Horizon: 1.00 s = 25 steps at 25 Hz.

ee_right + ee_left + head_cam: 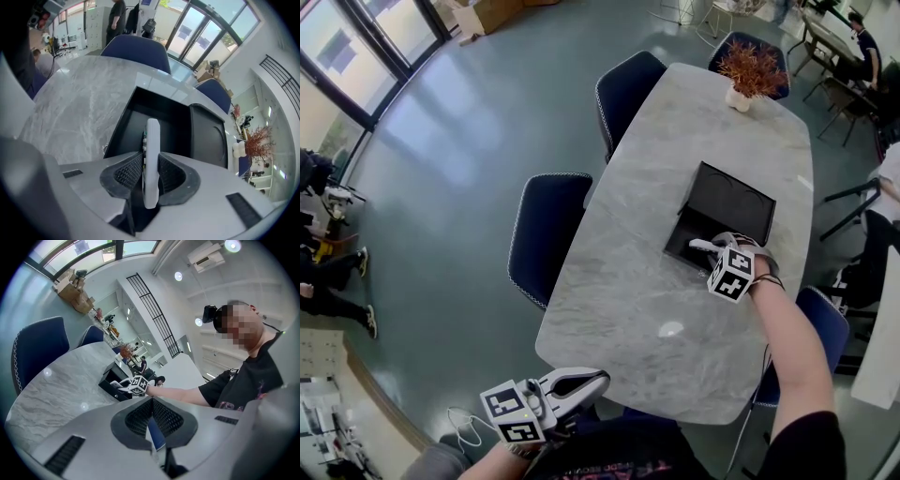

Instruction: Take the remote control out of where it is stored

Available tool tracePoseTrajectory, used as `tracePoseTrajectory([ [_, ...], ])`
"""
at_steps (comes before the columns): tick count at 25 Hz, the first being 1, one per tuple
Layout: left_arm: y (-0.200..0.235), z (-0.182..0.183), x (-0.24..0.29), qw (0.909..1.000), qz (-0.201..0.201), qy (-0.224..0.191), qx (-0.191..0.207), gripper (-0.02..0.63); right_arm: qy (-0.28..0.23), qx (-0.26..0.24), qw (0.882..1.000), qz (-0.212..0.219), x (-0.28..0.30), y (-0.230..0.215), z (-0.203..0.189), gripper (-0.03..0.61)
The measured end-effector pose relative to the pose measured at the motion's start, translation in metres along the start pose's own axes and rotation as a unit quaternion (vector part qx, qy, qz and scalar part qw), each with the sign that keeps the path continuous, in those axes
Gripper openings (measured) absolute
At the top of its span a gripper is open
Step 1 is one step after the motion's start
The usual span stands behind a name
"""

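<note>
Right gripper view: lower end of remote control (152, 136) is hidden between the pads of right gripper (151, 165). Its button face is edge-on, markings unreadable. Head view, centre right: marker cube (731, 272) covers most of the remote and the near part of black box (680, 246). Bottom of frame: left gripper (598, 379), its hand cut off by the lower edge. Left gripper view: box contents too small to tell.

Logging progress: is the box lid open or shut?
Open. The lid lies flipped back behind the box, whose dark inside shows.
</note>
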<state>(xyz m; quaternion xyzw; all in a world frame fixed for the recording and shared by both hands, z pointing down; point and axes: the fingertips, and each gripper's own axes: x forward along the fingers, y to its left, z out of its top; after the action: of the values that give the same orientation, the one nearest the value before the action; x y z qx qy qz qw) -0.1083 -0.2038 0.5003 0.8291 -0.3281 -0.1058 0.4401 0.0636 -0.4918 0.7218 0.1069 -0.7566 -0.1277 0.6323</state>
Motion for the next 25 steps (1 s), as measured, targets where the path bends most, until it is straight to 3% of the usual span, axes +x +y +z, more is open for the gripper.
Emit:
tracePoseTrajectory([
  [4, -0.005, -0.004, -0.003, 1.0, 0.002, 0.001, 0.003, 0.006, -0.029, 0.068, 0.997, -0.022, -0.018, -0.019, 0.001, 0.109],
  [8, -0.013, -0.009, -0.009, 0.9999, -0.002, 0.002, 0.01, 0.008, -0.086, 0.164, 0.982, -0.034, -0.05, -0.033, 0.007, 0.107],
  [12, -0.02, -0.008, -0.014, 0.9997, -0.012, 0.004, 0.021, 0.008, -0.145, 0.257, 0.954, -0.053, -0.09, -0.046, 0.012, 0.107],
  [15, -0.024, -0.009, -0.02, 0.9992, -0.028, 0.012, 0.027, 0.008, -0.199, 0.338, 0.918, -0.058, -0.12, -0.051, 0.016, 0.107],
  [17, -0.026, -0.01, -0.025, 0.9984, -0.042, 0.021, 0.031, 0.008, -0.24, 0.407, 0.88, -0.046, -0.14, -0.049, 0.018, 0.107],
  [18, -0.027, -0.011, -0.028, 0.9979, -0.049, 0.026, 0.033, 0.008, -0.263, 0.446, 0.855, -0.035, -0.149, -0.046, 0.018, 0.107],
  [22, -0.037, -0.01, -0.043, 0.9947, -0.076, 0.047, 0.052, 0.006, -0.351, 0.586, 0.73, 0.013, -0.192, -0.02, 0.02, 0.107],
  [25, -0.045, -0.007, -0.063, 0.9924, -0.09, 0.054, 0.063, 0.008, -0.413, 0.648, 0.64, 0.029, -0.227, 0.006, 0.031, 0.107],
])
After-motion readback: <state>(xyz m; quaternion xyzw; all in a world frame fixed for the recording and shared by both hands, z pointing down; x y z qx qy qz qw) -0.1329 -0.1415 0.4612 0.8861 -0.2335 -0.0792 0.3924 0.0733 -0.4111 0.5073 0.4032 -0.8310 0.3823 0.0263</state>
